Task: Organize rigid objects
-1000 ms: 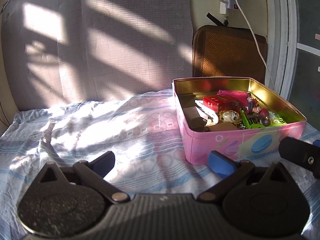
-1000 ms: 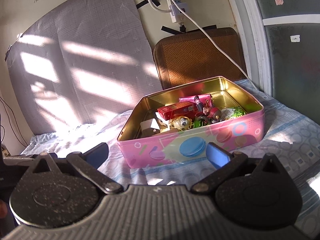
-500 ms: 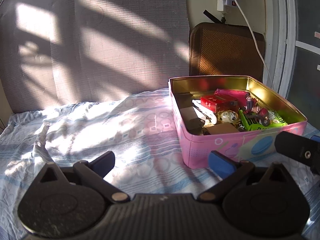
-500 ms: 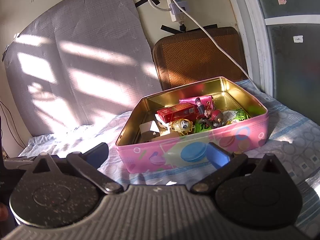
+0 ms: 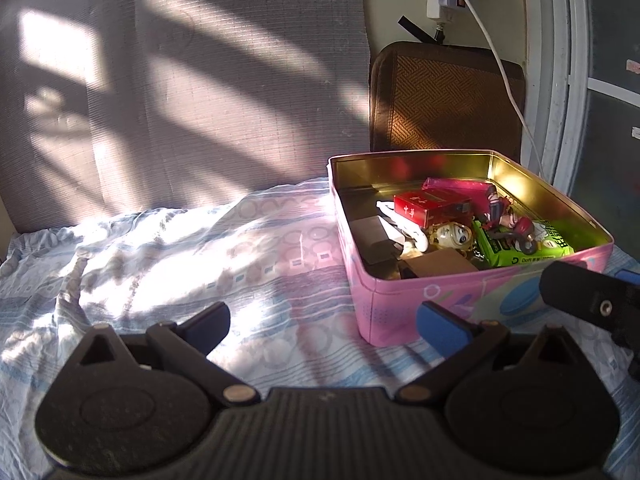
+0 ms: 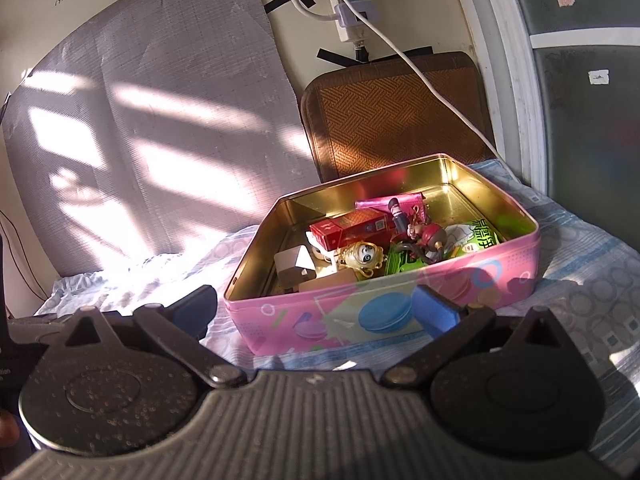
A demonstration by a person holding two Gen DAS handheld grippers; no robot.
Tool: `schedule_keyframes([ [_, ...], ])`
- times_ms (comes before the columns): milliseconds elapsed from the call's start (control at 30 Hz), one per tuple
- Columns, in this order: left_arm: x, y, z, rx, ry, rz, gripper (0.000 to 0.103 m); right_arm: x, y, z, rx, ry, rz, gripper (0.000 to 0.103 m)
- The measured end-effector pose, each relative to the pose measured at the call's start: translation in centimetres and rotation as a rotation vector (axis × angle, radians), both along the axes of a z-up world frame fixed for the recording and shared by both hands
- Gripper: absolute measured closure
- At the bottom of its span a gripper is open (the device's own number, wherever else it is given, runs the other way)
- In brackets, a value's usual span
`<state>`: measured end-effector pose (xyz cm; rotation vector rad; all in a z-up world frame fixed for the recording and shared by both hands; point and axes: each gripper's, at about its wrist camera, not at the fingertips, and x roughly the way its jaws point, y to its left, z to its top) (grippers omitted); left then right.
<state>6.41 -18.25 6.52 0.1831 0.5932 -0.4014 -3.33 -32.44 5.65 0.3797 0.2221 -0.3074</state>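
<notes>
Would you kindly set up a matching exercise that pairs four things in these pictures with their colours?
Things:
1. tin, outside wall
2. small box in the tin
3. flat packet in the tin
4. pads on the left gripper fingers

Colours:
A. green
B. blue
C. pink
D. red

Pairs: 1-C, 2-D, 3-A, 4-B
</notes>
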Motion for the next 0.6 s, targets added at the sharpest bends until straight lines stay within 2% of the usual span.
schedule_keyframes([
  [600,0.27,-0.65,0.20,-0.004,0.000,-0.029,0.000,0.35,-0.58,0.11,-0.004,0.001,-0.003,0.000],
])
